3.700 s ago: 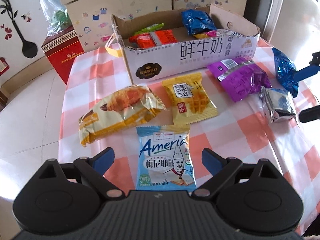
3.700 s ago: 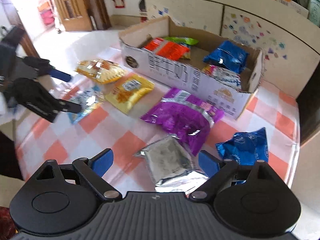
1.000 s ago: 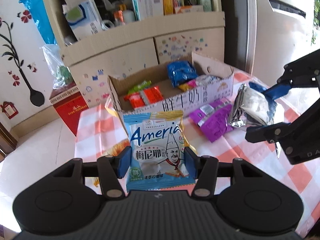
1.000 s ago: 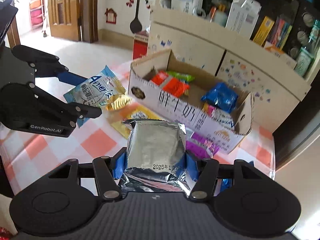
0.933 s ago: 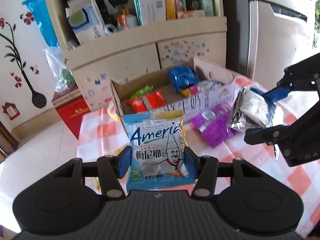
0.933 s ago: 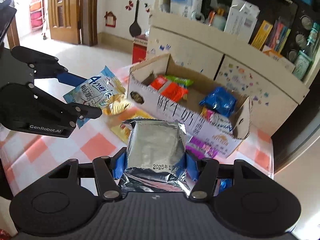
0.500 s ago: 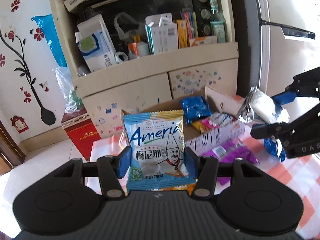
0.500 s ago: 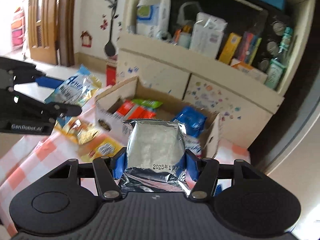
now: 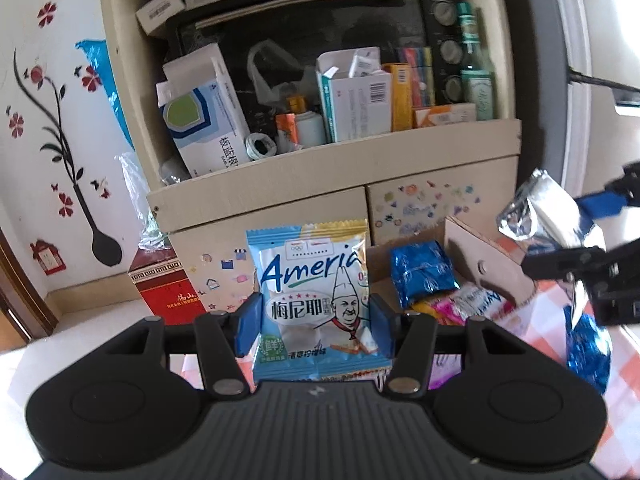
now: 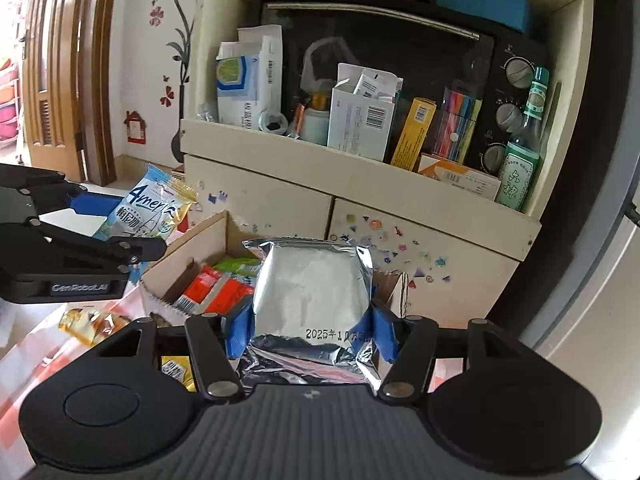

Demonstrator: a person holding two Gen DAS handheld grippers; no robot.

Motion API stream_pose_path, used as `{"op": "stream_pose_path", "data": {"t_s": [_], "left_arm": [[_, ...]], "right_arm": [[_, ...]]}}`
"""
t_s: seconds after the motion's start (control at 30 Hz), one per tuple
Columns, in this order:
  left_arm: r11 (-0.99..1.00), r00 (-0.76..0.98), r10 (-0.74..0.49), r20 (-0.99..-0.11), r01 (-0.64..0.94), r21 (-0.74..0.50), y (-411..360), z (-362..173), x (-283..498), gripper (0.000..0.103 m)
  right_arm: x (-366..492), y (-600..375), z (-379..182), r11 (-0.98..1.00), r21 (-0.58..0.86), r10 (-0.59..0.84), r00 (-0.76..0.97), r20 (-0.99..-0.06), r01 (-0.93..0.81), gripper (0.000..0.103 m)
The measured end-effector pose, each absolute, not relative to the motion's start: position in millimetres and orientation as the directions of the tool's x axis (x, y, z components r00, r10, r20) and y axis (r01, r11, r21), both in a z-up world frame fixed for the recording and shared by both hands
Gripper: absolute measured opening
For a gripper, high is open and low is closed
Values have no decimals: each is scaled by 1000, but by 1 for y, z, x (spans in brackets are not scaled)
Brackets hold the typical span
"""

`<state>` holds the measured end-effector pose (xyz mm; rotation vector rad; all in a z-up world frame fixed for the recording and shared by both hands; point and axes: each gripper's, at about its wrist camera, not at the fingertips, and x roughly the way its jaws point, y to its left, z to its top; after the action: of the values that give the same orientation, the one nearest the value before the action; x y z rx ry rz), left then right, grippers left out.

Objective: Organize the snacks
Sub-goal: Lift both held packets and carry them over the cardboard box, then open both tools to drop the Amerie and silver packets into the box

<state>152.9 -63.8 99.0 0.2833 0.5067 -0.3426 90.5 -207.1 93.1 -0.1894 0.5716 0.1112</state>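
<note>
My left gripper (image 9: 313,326) is shut on a blue "Ameria" snack packet (image 9: 310,280) and holds it upright in the air before the cardboard box (image 9: 490,264). My right gripper (image 10: 310,332) is shut on a silver foil packet (image 10: 312,292), raised above the box (image 10: 188,256). The box holds a blue packet (image 9: 422,272), a pink packet (image 9: 468,306), red packets (image 10: 214,290) and a green one (image 10: 236,266). Each gripper shows in the other's view, the right one (image 9: 576,236) at the right and the left one (image 10: 116,226) at the left.
A cream cabinet (image 9: 320,172) with boxes, a bottle and a black oven (image 10: 400,60) stands behind the table. On the checked cloth (image 9: 560,304) lie a blue packet (image 9: 586,348), a croissant packet (image 10: 90,322) and a yellow packet (image 10: 176,368). A red box (image 9: 164,284) stands on the floor.
Both grippers, each shut on its packet, have risen and tilted up, so the box sits lower in view and the cabinet shelf fills the frame.
</note>
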Motion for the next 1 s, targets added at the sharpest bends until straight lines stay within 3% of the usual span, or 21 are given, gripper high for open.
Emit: {"op": "stream_pose_path", "data": {"t_s": [0.5, 0.57, 0.63, 0.67, 0.8, 1.0], "left_arm": [[932, 788, -270, -553, 357, 54, -87, 81, 208, 55], [937, 781, -273, -561, 347, 27, -87, 77, 215, 57], [947, 775, -264, -574, 321, -3, -85, 70, 223, 69], [952, 774, -258, -579, 307, -14, -83, 68, 225, 76], [956, 765, -269, -586, 285, -66, -73, 71, 226, 78], [944, 762, -273, -587, 329, -11, -66, 81, 209, 83]], "right_arm": [[145, -217, 79, 1000, -19, -7, 845, -535, -4, 66], [151, -218, 75, 1000, 9, -12, 847, -531, 19, 68], [156, -219, 69, 999, 29, -19, 849, -527, 40, 79], [157, -220, 66, 998, 34, -28, 846, -532, 54, 80], [156, -220, 65, 998, 36, -22, 840, -542, 49, 83], [147, -224, 70, 999, 29, -5, 825, -565, 26, 87]]}}
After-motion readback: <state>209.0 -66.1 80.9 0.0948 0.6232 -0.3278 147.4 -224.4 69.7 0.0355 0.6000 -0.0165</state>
